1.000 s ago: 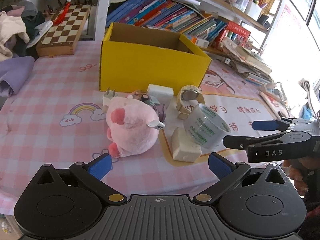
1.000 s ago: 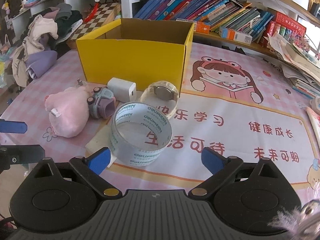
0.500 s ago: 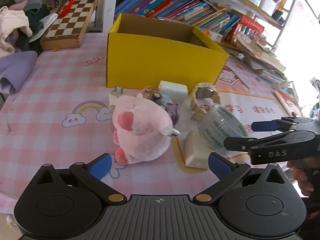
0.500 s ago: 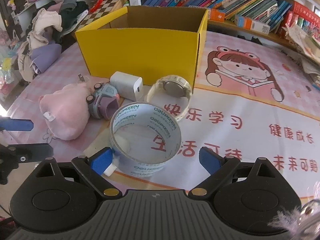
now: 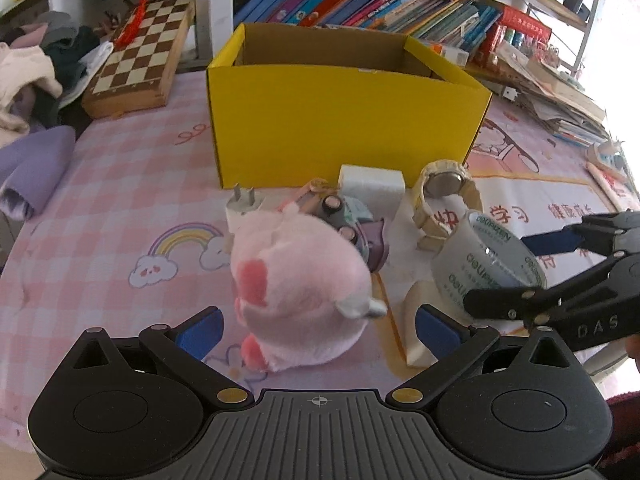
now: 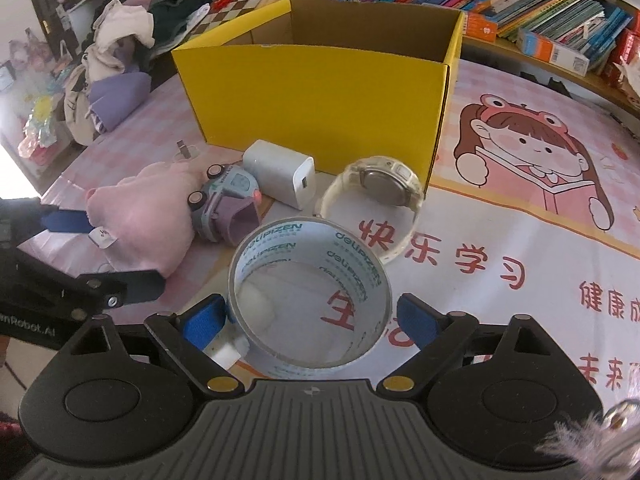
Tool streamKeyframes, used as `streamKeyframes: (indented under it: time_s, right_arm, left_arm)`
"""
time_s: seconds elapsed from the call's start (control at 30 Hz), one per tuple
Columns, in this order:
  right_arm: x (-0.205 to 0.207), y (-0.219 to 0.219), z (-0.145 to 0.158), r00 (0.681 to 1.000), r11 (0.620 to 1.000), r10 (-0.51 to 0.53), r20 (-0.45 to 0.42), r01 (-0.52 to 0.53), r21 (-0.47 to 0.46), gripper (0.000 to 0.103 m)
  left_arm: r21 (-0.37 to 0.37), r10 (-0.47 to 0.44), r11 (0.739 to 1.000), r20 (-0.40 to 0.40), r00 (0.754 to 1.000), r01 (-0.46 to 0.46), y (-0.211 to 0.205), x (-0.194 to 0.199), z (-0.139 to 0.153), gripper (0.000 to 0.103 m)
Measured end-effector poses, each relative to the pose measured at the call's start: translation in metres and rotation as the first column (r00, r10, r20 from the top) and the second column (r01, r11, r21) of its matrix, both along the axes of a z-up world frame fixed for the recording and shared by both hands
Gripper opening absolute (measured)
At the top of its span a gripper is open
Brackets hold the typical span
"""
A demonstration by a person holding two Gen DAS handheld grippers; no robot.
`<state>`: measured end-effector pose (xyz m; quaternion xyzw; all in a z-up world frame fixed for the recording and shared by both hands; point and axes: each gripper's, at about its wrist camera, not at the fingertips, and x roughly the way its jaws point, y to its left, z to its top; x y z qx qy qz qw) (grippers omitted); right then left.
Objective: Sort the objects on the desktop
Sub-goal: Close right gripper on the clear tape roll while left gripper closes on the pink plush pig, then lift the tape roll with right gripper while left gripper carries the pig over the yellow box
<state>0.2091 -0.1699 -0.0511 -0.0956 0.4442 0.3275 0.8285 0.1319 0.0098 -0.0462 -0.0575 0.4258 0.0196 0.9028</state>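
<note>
A pink plush toy (image 5: 296, 280) lies between the open fingers of my left gripper (image 5: 316, 326); it also shows in the right wrist view (image 6: 152, 212). A clear tape roll (image 6: 310, 292) sits between the open fingers of my right gripper (image 6: 310, 318), its sides close to both pads; it also shows in the left wrist view (image 5: 486, 262). Behind them lie a toy car (image 6: 226, 208), a white charger (image 6: 280, 178), a watch (image 6: 380, 188) and a small plug (image 5: 242, 208). A white eraser (image 5: 418, 320) lies beside the tape. The open yellow box (image 5: 344, 120) stands behind.
A chessboard (image 5: 140, 56) and a pile of clothes (image 5: 28, 80) lie at the back left. Bookshelves (image 5: 380, 0) run behind the box. The pink checked tablecloth (image 5: 100, 208) has a printed mat (image 6: 520, 216) on the right.
Both grippers have moved forward: the left one has closed in around the pink plush toy, and the right one now has the tape roll between its fingers.
</note>
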Motion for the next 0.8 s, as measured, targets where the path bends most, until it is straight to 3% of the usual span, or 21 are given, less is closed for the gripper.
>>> streamKeyframes:
  time_s: [0.33, 0.57, 0.8]
  right_arm:
    - [0.007, 0.000, -0.002, 0.999, 0.999, 0.042, -0.034, -0.041, 0.022, 0.087]
    - [0.010, 0.002, -0.006, 0.997, 0.998, 0.054, -0.051, -0.053, 0.023, 0.086]
    - [0.005, -0.001, 0.007, 0.998, 0.998, 0.061, 0.013, -0.061, 0.033, 0.085]
  left_arm:
    - [-0.005, 0.042, 0.999, -0.012, 0.999, -0.042, 0.007, 0.008, -0.005, 0.076]
    - [0.000, 0.044, 0.999, -0.005, 0.999, -0.044, 0.009, 0.009, -0.005, 0.067]
    - [-0.032, 0.044, 0.999, 0.010, 0.999, -0.044, 0.014, 0.005, 0.003, 0.055]
